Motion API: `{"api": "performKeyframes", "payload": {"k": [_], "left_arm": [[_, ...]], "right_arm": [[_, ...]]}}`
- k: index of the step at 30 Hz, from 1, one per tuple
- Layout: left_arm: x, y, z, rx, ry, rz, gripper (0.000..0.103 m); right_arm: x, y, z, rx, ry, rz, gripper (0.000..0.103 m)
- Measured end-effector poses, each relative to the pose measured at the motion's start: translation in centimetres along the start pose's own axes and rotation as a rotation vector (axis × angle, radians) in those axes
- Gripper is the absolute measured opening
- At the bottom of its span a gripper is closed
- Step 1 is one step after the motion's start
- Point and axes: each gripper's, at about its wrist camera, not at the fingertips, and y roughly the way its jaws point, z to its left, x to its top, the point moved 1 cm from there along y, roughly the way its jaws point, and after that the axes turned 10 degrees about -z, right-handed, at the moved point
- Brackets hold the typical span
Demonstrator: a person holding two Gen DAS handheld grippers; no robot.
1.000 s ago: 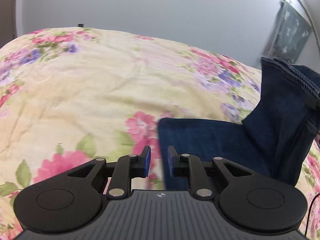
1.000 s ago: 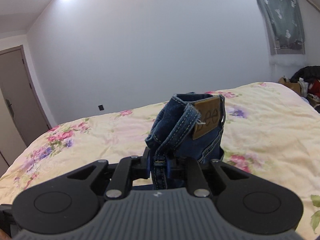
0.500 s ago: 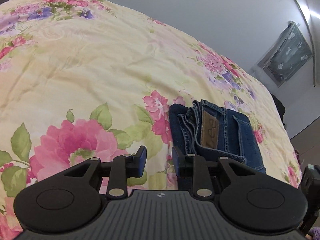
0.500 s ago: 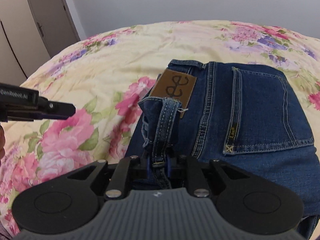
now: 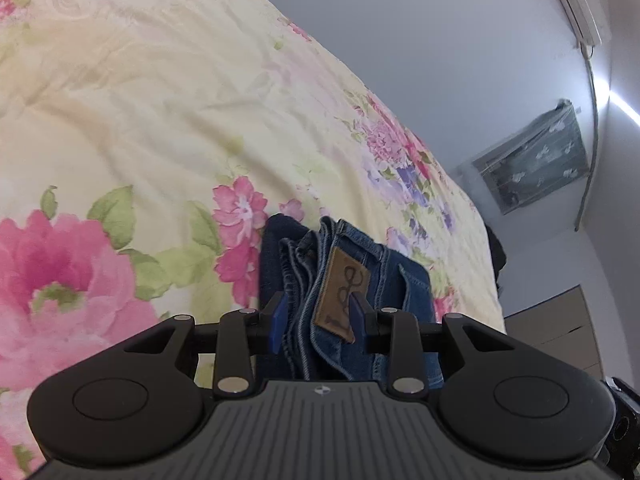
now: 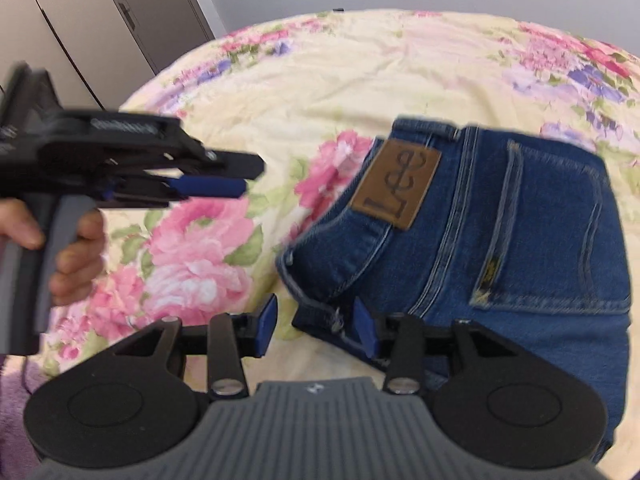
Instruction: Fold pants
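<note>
Folded blue jeans (image 6: pixel 520 240) lie flat on the floral bedspread (image 6: pixel 360 72), with the brown leather patch (image 6: pixel 396 184) and a back pocket facing up. My right gripper (image 6: pixel 316 326) hovers at their near waistband corner. Its jaws are opening, and the corner lies loose between them, not pressed. My left gripper (image 6: pixel 208 186), held by a hand (image 6: pixel 76 256), hangs over the bedspread to the left of the jeans. In the left wrist view the jeans (image 5: pixel 344 280) show beyond my left gripper (image 5: pixel 319 318), whose jaws are opening with nothing gripped.
Wardrobe doors (image 6: pixel 100 20) stand beyond the bed on the left. A grey cloth (image 5: pixel 536 156) hangs on the far wall below an air conditioner (image 5: pixel 580 8). Dark items (image 5: pixel 496 256) sit past the bed's far edge. Purple fabric (image 6: pixel 16 392) lies at the near left.
My right gripper came down with the waistband, laid it on the folded stack and let go of the belt loop. My left gripper widened, rolled and tipped down toward the jeans.
</note>
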Motion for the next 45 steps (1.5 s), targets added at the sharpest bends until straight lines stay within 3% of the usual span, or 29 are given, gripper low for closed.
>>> {"api": "performKeyframes", "payload": {"k": [2, 5, 8, 11, 14, 18, 22, 25, 29, 32, 35, 37, 39, 41, 43, 45], "left_arm": [[0.3, 1.8, 0.2, -0.018, -0.053, -0.004, 0.044], [0.3, 4.8, 0.7, -0.009, -0.093, 0.012, 0.045], [0.2, 7.3, 1.7, 0.026, -0.112, 0.027, 0.045], [0.2, 9.2, 3.0, 0.022, -0.138, 0.039, 0.046], [0.5, 10.0, 3.9, -0.033, -0.178, 0.018, 0.046], [0.5, 10.2, 3.9, -0.101, -0.177, 0.015, 0.046], [0.5, 10.2, 3.2, -0.122, -0.155, 0.043, 0.046], [0.2, 10.9, 3.3, -0.062, -0.117, 0.068, 0.048], [0.3, 11.5, 2.4, -0.057, -0.130, 0.059, 0.050], [0.6, 10.9, -0.8, -0.073, -0.036, 0.034, 0.050], [0.2, 9.6, -5.2, -0.106, 0.179, 0.030, 0.050], [-0.3, 9.5, -6.7, -0.047, 0.282, 0.044, 0.050], [-0.9, 10.1, -7.1, 0.036, 0.372, 0.045, 0.040], [-1.1, 10.4, -6.4, 0.075, 0.380, 0.040, 0.029], [-1.0, 9.9, -5.6, 0.064, 0.335, 0.023, 0.022], [-0.9, 8.4, -6.0, 0.025, 0.339, -0.012, 0.019]], "right_arm": [[1.6, -0.8, -1.4, -0.039, -0.020, -0.049, 0.040], [3.1, -0.3, -4.4, -0.172, -0.068, -0.085, 0.038], [3.6, 1.0, -8.5, -0.246, -0.017, -0.091, 0.021], [2.9, 2.3, -11.8, -0.227, 0.079, -0.075, 0.018], [1.1, 3.7, -13.6, -0.194, 0.130, -0.050, 0.018], [-0.3, 4.4, -14.7, -0.155, 0.183, -0.077, 0.018], [-0.2, 4.4, -14.6, -0.144, 0.181, -0.073, 0.018], [-0.2, 4.5, -14.5, -0.148, 0.178, -0.074, 0.017], [-0.4, 4.5, -14.9, -0.139, 0.201, -0.081, 0.018], [-0.5, 4.5, -15.3, -0.136, 0.228, -0.082, 0.018], [-0.1, 4.6, -15.0, -0.153, 0.250, -0.074, 0.018], [0.0, 4.7, -14.4, -0.145, 0.225, -0.070, 0.018], [-0.1, 4.8, -13.9, -0.149, 0.206, -0.069, 0.018], [-0.2, 4.9, -13.7, -0.162, 0.204, -0.069, 0.018], [0.0, 4.8, -13.5, -0.167, 0.203, -0.065, 0.018], [0.6, 4.3, -13.0, -0.176, 0.178, -0.061, 0.011]]}}
